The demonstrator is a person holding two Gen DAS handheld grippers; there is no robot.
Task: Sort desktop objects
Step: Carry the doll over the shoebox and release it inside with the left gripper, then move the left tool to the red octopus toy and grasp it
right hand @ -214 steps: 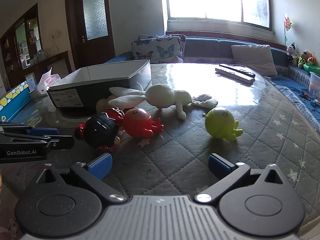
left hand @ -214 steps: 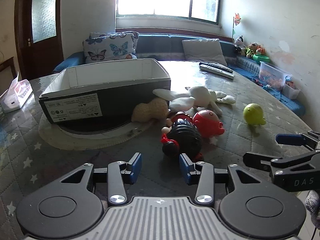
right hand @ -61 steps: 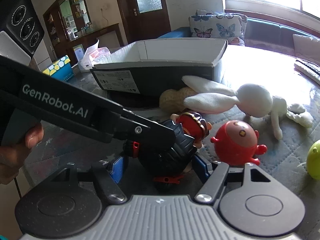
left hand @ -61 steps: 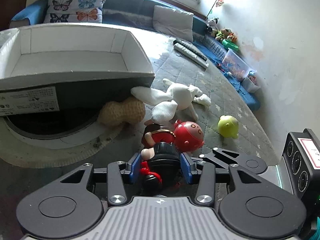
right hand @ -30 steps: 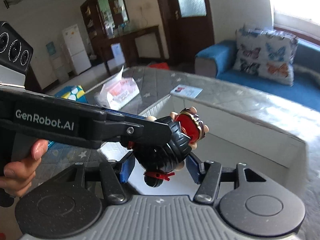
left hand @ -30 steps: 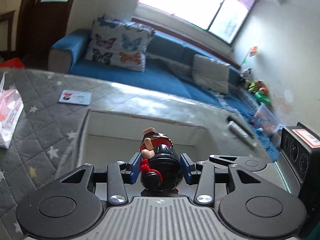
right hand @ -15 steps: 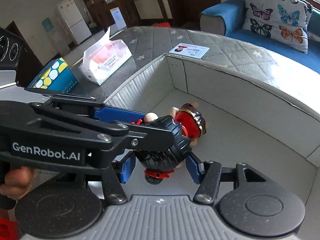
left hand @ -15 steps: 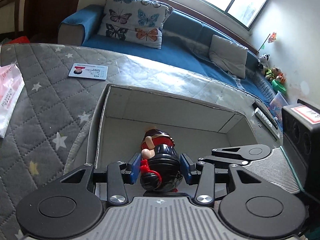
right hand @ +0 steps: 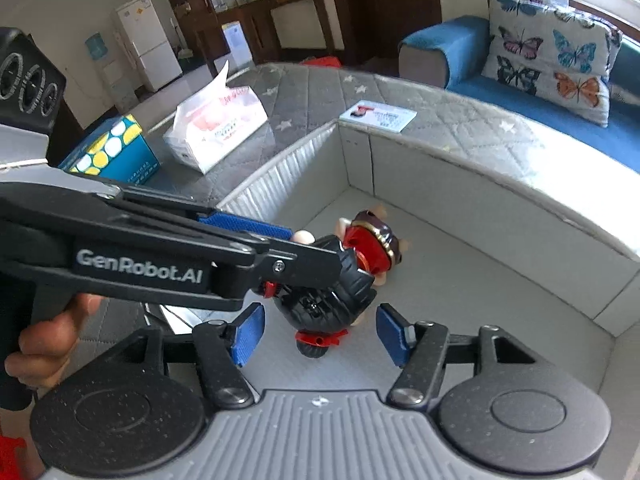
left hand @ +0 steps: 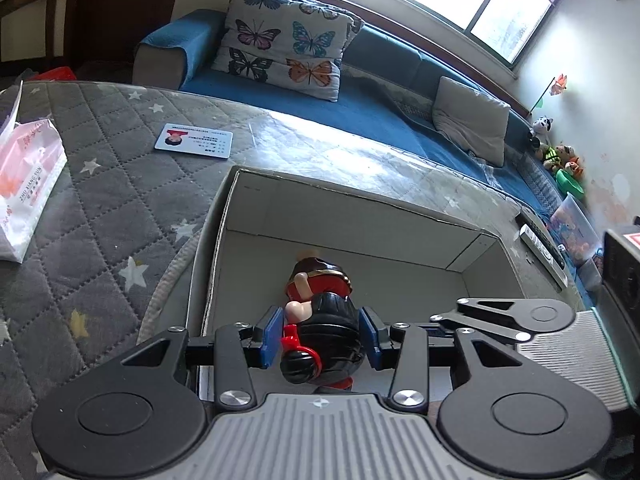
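Observation:
A doll with black hair and a red dress lies low inside the open grey cardboard box, its feet near the box floor. My left gripper is down in the box with its blue pads beside the doll's head; the jaws look slightly parted around it. In the right wrist view the same doll sits by the left gripper's fingers. My right gripper is open just behind the doll, its pads apart from the doll's head, over the box.
A tissue pack and an ID card lie on the quilted table left of the box. A blue and yellow tissue box stands farther left. Remote controls lie right of the box. A blue sofa with cushions runs behind.
Both grippers have dropped lower into the box with the doll. The right gripper's jaws have widened away from the doll, and the left pads have eased apart slightly.

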